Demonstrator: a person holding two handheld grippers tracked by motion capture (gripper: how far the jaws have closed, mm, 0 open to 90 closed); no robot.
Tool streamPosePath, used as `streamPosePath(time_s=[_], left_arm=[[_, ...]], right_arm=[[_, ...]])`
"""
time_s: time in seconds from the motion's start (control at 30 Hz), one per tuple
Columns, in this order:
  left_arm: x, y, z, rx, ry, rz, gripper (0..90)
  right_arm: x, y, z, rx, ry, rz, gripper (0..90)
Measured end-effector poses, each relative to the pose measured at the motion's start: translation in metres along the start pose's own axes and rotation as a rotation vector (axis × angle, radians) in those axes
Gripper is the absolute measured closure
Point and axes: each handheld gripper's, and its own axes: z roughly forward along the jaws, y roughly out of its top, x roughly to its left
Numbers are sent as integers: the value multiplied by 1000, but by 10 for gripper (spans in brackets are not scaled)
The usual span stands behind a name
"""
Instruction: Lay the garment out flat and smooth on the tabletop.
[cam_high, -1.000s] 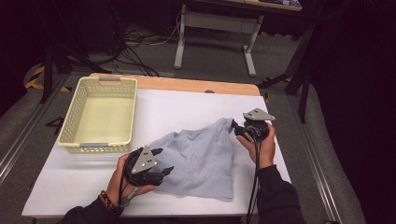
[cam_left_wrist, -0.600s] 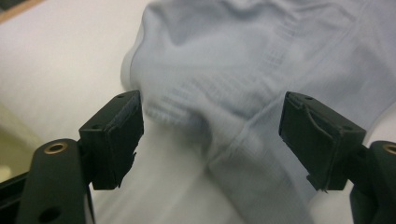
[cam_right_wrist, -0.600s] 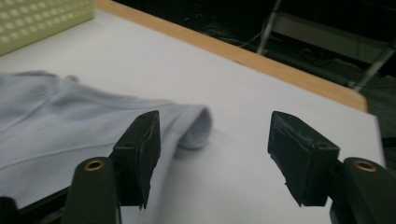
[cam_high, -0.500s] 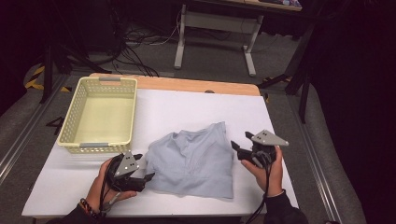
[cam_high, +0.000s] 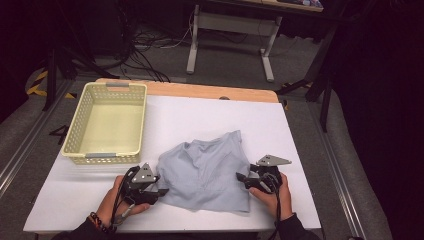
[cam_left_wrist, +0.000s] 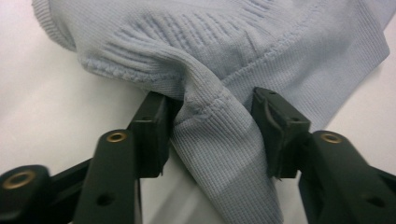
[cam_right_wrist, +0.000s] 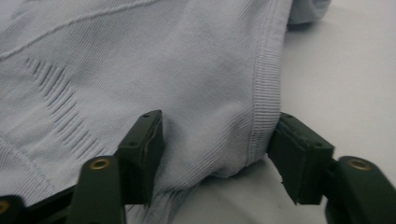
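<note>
- High view first: the pale blue knit top (cam_high: 205, 172) lies crumpled on the white table (cam_high: 300, 130), between the two hands and well apart from the yellow basket (cam_high: 107, 122) at the far left.
- Left gripper (cam_high: 156, 190) sits at the garment's near-left edge, and its jaws have just been closing. Left gripper view shows a raised fold of ribbed cloth (cam_left_wrist: 210, 135) bunched between them, one pad against it, the other just off, so not clamped yet by my read.
- Right gripper (cam_high: 243, 179) is at the near-right corner. Right gripper view has its jaws standing moderately wide, straddling the ribbed hem (cam_right_wrist: 264, 102), cloth between them but not pinched.
- Handling call: light, soft, floppy knit. It will sag and drape the moment it lifts, and stretch if tugged.
- Best purchase looks like the thicker hem and seamed edges, both corners taken together. A single thin layer could slip out.
</note>
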Motion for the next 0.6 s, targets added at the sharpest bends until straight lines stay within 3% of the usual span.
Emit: streamPosePath(time_s=[0.03,0.2,0.37,0.53,0.6], left_arm=[[-1,0,0,2,-12,10,670],[-4,2,1,7,-40,21,805],[-15,2,-1,10,-37,53,813],[-29,5,3,7,-40,88,811],[-37,7,7,-2,-58,97,810]], right_arm=[[1,0,2,5,5,-17,485],[4,-1,-2,-12,34,-46,672],[9,0,-19,-48,31,-83,740],[5,-5,-29,-63,14,-63,744],[3,-8,-35,-72,-14,-53,746]])
